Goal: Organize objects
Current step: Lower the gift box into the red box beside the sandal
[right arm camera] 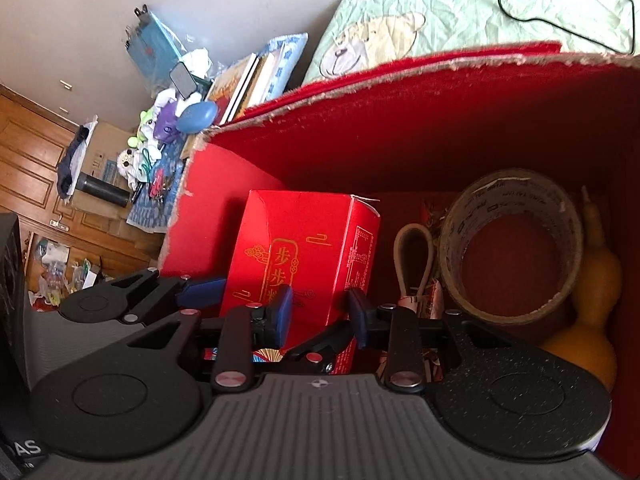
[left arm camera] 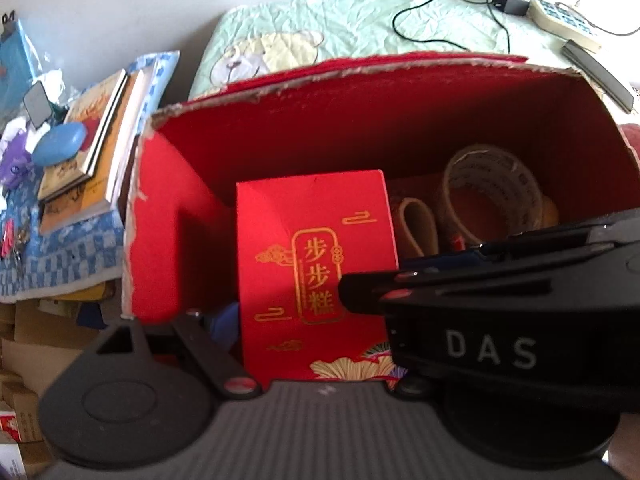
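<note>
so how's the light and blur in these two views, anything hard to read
Left wrist view: the big red box is dim inside, a shadow crosses the small red carton, edges bend and smear. Right wrist view: the tape roll reads sharply, the gourd sits in shade.

bed (left arm camera: 340, 20): black cable (left arm camera: 440, 8), remote (left arm camera: 560, 20) | blue cloth (left arm camera: 60, 248): stacked books (left arm camera: 92, 148)
</note>
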The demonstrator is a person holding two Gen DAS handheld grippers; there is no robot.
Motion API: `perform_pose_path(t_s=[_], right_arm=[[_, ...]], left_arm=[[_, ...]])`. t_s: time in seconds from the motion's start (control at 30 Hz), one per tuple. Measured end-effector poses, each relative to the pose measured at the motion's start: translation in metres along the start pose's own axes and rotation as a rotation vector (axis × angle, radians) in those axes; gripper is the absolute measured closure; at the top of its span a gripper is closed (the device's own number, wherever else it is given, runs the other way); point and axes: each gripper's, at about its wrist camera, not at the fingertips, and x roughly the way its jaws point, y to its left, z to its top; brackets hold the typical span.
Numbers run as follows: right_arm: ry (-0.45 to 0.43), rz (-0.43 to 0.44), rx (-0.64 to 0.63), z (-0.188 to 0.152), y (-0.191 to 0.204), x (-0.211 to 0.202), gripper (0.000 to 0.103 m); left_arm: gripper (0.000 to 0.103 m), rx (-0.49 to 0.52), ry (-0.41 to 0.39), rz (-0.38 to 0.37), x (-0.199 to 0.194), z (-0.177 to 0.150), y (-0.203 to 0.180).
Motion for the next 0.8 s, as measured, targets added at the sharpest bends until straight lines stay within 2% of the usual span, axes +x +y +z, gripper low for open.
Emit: perform_pose_path(t_s=[0.13,0.3,0.8], right_arm=[[0.023,-0.001,0.020,0.001,-0.006,0.006,0.070],[0.047,-0.035,0.031,0.002,-0.006,0.008,0.072],[0.028,-0.089,0.098,-0.001,-0.016,0.003,0.075]], left_arm=[[0.022,0.032,0.023,0.024,0.009,0.001,-0.005],[0.021,0.015,0.062,0.000,0.019,0.005,-0.002],[0.020,0.019,0.084,-0.014,0.024,0.006,-0.004]])
